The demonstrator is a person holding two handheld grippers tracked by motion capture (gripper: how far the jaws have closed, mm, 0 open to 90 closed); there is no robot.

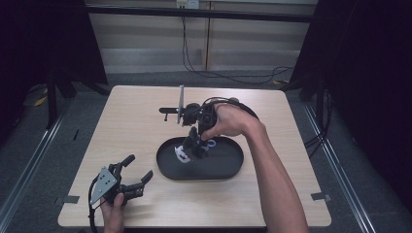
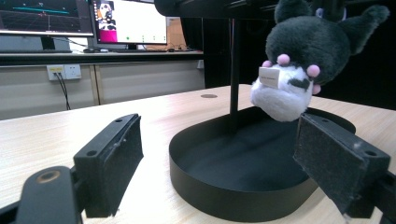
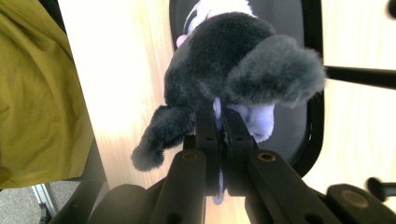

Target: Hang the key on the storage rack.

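Observation:
A black and white plush toy [image 1: 192, 145] hangs just above a black oval tray [image 1: 223, 172] in the middle of the table. My right gripper [image 1: 201, 127] points down from above and is shut on a pale purple part of the toy [image 3: 233, 60]; its jaws [image 3: 219, 116] are pressed together there. The toy's white face [image 2: 282, 91] points downward over the tray's wall [image 2: 224, 196]. My left gripper [image 1: 139, 167] rests at the table's front left, open, with nothing between its pads [image 2: 114, 158]. It faces the tray from a short distance.
A black stand with a grey upright rod [image 1: 180, 104] is behind the tray, close to the right hand. Its post [image 2: 233, 70] rises just beyond the tray. The person's yellow-green garment [image 3: 37, 93] lies past the table's near edge. Bare wood surrounds the tray.

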